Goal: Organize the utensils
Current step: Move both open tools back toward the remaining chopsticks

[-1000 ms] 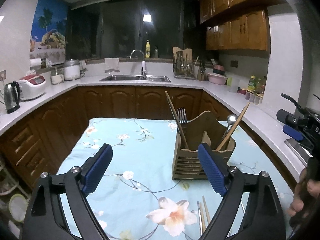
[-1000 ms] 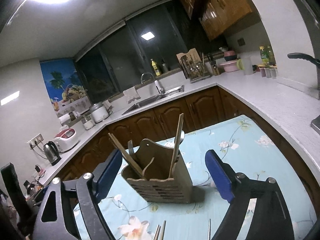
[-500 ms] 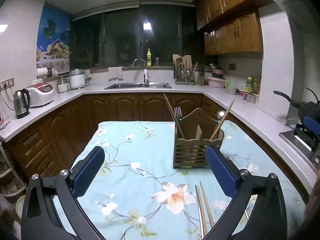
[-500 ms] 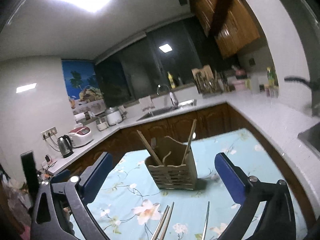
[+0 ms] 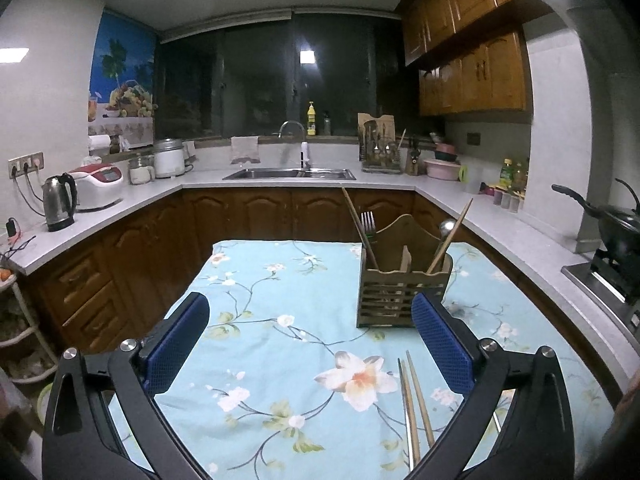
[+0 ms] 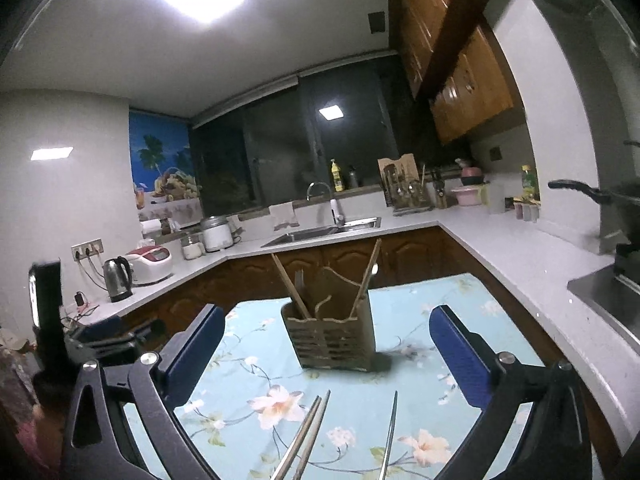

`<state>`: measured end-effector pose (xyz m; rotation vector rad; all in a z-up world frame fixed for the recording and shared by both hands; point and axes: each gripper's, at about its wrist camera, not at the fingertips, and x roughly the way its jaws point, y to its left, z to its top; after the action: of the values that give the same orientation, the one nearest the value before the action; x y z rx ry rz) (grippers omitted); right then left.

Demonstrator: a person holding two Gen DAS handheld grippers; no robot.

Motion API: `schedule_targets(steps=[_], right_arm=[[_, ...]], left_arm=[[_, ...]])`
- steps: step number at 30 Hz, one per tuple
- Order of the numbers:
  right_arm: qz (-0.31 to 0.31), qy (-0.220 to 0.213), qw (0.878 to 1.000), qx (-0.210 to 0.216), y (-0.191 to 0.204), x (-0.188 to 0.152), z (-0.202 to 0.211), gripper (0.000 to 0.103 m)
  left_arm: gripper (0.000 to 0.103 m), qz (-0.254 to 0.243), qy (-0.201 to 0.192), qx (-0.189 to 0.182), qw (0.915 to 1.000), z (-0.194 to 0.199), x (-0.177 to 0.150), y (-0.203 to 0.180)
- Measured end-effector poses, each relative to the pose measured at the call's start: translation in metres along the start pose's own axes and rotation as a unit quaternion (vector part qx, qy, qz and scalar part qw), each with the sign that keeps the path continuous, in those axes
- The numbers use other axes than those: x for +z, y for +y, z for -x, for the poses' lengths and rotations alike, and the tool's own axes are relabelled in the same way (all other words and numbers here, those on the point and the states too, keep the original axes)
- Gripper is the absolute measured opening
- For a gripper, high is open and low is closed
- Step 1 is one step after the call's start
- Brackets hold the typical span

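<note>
A wooden utensil holder [image 5: 404, 288] stands on the floral blue tablecloth [image 5: 280, 320]. It holds chopsticks, a fork [image 5: 369, 222] and a spoon [image 5: 447, 226]. It also shows in the right wrist view [image 6: 334, 338]. Loose chopsticks [image 5: 414, 404] lie on the cloth in front of it, seen too in the right wrist view [image 6: 306, 436] beside a single thin utensil [image 6: 390, 432]. My left gripper [image 5: 308, 350] is open and empty above the cloth. My right gripper [image 6: 328, 356] is open and empty, above the loose chopsticks.
Kitchen counters wrap around the table, with a sink [image 5: 290, 174], kettle [image 5: 60, 202] and rice cooker [image 5: 98, 184]. A stove with a pan [image 5: 612, 224] is at the right. Wooden cabinets [image 5: 140, 256] stand beyond the table's far edge.
Both grippers have pulled back and up from the holder, which now looks smaller. The loose chopsticks on the cloth have come more into view.
</note>
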<state>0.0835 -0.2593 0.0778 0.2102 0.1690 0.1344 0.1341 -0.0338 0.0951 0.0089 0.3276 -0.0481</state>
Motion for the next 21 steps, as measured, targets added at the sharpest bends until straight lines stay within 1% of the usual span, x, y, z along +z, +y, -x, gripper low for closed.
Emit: schedule_targets(steps=[4, 7, 11, 21], right_arm=[[-0.009, 0.007, 1.0, -0.006, -0.004, -0.019, -0.001, 0.103], [-0.018, 0.018, 1.0, -0.012, -0.007, -0.03, -0.004, 0.103], [-0.025, 0.031, 0.999, -0.015, -0.011, -0.04, -0.005, 0.103], [-0.024, 0.039, 0.999, -0.016, -0.012, -0.041, -0.003, 0.103]], left_arm=[[0.103, 0.004, -0.003, 0.006, 1.0, 0.002, -0.009, 0.001], [0.103, 0.007, 0.003, 0.006, 1.0, 0.002, -0.016, 0.002], [0.103, 0.001, 0.008, 0.011, 0.9999, 0.002, -0.022, 0.001], [0.103, -0.001, 0.011, 0.015, 0.9998, 0.003, -0.024, 0.002]])
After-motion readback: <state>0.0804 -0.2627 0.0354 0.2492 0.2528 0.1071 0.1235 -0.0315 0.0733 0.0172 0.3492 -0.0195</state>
